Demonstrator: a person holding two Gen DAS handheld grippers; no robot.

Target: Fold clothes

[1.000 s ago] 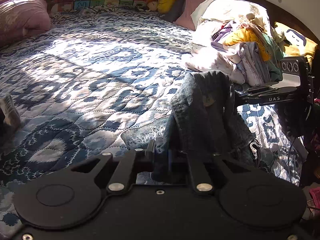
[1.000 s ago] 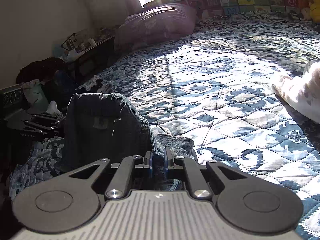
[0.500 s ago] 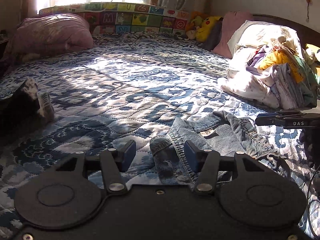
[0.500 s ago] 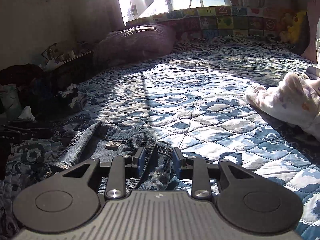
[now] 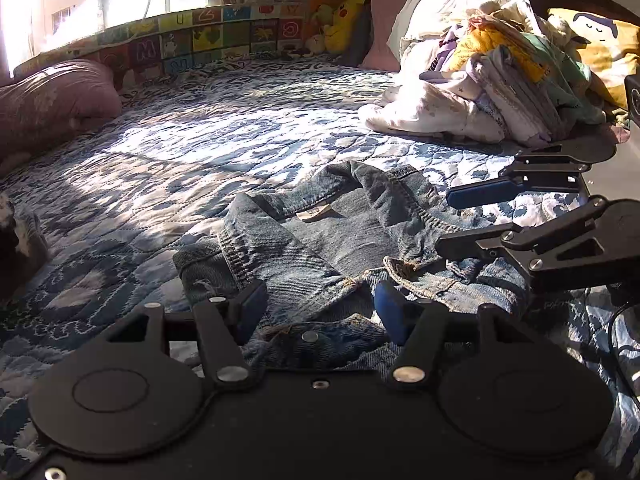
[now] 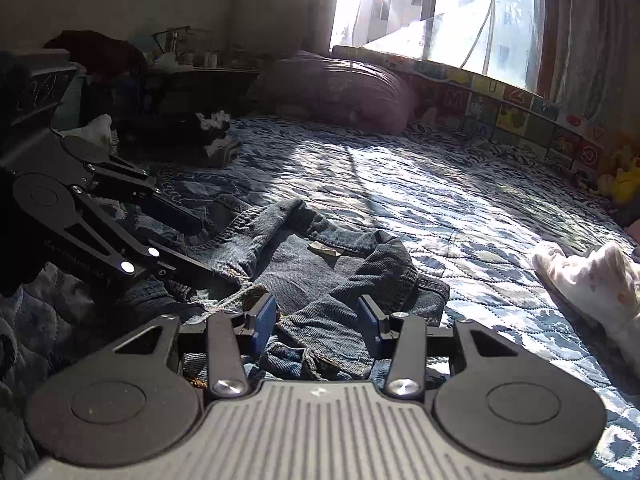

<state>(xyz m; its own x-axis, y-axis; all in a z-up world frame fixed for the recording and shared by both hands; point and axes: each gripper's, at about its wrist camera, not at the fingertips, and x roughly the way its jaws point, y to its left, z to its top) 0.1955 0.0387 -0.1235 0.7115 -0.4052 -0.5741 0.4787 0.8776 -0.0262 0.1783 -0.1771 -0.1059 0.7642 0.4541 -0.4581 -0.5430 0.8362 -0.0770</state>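
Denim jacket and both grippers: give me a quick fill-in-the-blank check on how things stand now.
1. The denim jacket lies on the ____ quilt.
2. The left gripper has its jaws ____.
3. The right gripper holds ____.
4. The pile of unfolded clothes sits near the ____ Pikachu plush.

Missing: blue-patterned; open; nothing; yellow

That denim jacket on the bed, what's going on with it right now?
A person with a two-finger gripper in each hand is working on folding laundry. The blue denim jacket lies rumpled on the blue patterned quilt, collar and label facing up. Both the left gripper and the right gripper are open, hovering low over the jacket's near edge, gripping nothing. A pile of pale mixed clothes waits near the headboard.
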